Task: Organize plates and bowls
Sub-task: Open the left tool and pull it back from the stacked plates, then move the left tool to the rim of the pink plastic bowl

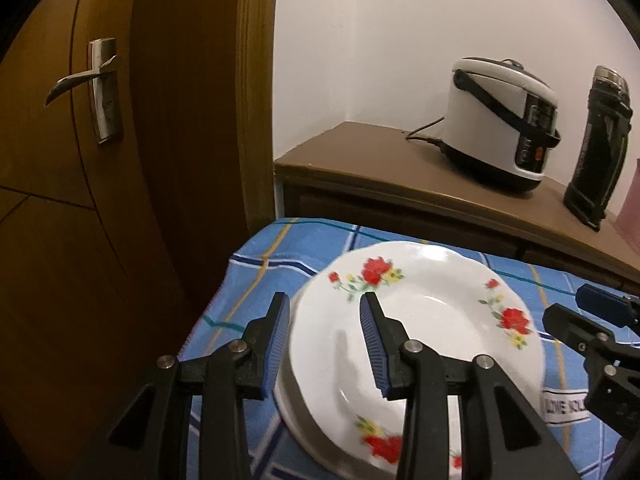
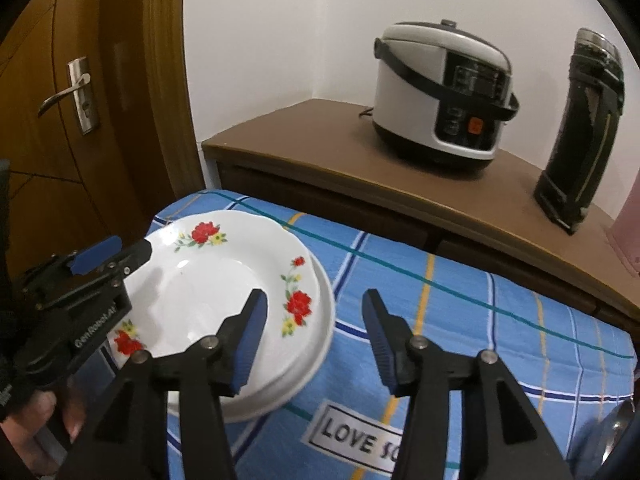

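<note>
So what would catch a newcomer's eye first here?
The white floral plate, topping a plate stack on the blue checked cloth, with the left gripper and right gripper open beside its rim. Behind, a white rice cooker sits on the brown cabinet.

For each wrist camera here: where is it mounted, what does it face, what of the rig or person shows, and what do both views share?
Left wrist: on the left gripper, over the floral plate's left rim; right gripper at far right.
Right wrist: on the right gripper, straddling that plate's right rim; left gripper and a hand at left.
Shared: plate, rice cooker, door.
</note>
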Available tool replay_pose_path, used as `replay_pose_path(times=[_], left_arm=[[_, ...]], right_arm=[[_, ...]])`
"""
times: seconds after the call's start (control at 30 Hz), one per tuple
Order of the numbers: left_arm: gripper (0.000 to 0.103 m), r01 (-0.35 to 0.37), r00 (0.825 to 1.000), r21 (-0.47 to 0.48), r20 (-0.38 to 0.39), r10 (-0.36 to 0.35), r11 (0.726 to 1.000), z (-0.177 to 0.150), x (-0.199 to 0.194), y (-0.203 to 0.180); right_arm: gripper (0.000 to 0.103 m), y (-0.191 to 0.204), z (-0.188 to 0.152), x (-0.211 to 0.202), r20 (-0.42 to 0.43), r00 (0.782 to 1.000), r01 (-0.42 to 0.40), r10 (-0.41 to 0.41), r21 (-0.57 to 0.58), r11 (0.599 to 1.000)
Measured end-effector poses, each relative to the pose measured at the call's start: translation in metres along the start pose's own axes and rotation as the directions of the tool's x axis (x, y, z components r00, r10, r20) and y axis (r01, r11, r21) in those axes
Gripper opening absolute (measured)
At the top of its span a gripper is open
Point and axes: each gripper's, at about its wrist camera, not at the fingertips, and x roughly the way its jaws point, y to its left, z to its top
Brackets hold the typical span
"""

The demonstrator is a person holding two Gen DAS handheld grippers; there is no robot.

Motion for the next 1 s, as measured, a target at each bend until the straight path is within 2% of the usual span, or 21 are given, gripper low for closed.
replay_pose_path(times=[0.33,0.5,1.0], left_arm=[[0.041,0.110,0.993,0.065,0.023,-0.112,0.992,-0.006,-0.048,-0.051],[0.041,0.139,0.989,0.094,0.027,-0.142,0.986,-0.007,-0.064,-0.073],[0.042,0.254,0.966,0.188,0.004,-0.260,0.949,-0.016,-0.098,-0.146]], right_arm=[[0.052,-0.022,-0.018,-0.043,0.033,0.999,0.019,-0.019,0.012,1.000],[0.053,-0.039,-0.028,-0.066,0.053,0.998,0.032,-0.034,0.032,0.999],[0.054,-0.104,-0.062,-0.121,0.073,0.989,0.119,-0.127,0.106,0.987]])
